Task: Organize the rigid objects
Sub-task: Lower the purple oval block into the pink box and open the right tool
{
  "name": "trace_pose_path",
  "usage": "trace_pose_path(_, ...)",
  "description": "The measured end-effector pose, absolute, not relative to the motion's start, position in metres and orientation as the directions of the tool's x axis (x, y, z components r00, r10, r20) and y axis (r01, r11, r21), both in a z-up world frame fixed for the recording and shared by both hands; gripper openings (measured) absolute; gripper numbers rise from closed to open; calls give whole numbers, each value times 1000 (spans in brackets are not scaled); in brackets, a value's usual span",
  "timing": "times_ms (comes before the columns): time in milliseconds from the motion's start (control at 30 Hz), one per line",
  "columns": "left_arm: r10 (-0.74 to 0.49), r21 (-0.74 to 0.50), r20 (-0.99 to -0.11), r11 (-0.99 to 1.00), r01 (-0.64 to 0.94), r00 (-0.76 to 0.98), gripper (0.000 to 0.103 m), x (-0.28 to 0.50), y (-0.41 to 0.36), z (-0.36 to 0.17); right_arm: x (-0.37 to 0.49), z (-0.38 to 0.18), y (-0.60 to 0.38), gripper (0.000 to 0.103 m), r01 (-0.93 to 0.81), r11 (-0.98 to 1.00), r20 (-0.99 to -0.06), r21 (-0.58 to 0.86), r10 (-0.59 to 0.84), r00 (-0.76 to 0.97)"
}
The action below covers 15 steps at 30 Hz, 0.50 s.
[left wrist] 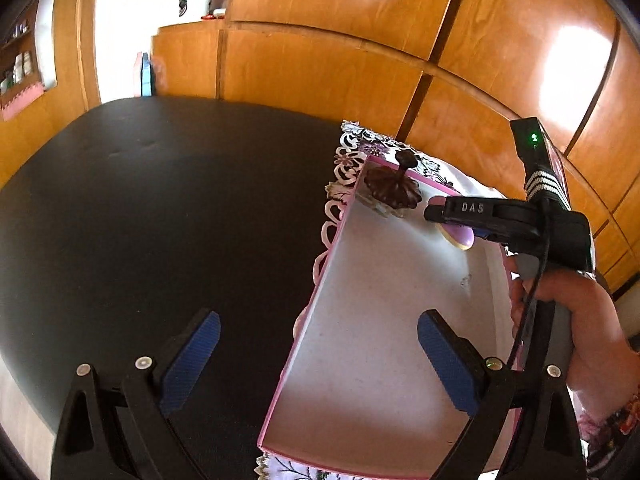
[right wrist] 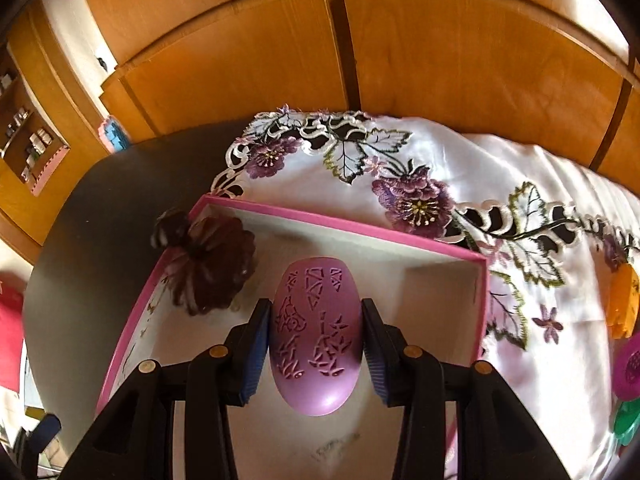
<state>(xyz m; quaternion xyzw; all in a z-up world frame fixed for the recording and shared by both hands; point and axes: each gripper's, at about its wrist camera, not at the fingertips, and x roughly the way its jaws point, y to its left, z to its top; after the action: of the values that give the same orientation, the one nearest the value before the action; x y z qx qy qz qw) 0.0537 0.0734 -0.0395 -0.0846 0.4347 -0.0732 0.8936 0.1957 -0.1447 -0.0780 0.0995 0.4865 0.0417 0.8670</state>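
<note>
The right gripper [right wrist: 316, 344] squeezes a smooth purple plastic oval with cut-out patterns [right wrist: 314, 336] over the pink-rimmed white cardboard box [right wrist: 340, 222]. A dark brown flower-shaped piece [right wrist: 218, 270] sits in the box corner. The left gripper [left wrist: 318, 360] is wide and empty.

Home living or dining room
Wooden wardrobe panels [right wrist: 260, 64], embroidered floral tablecloth [right wrist: 420, 200] on dark table [left wrist: 160, 200], wall shelf [right wrist: 28, 140] of small bottles (contents too small to read).
</note>
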Motion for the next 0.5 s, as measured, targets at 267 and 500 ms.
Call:
trace_pose_path(267,-217,-231,-767,971,56,603,100,55,72,-39,188,-62,-150,46,22,973,-804,232,179,567)
trace_pose_path(500,-290,-304,-766,950,75,573,100,50,65,-40,151,-46,-153,46,-6,980,-794,199,165,585)
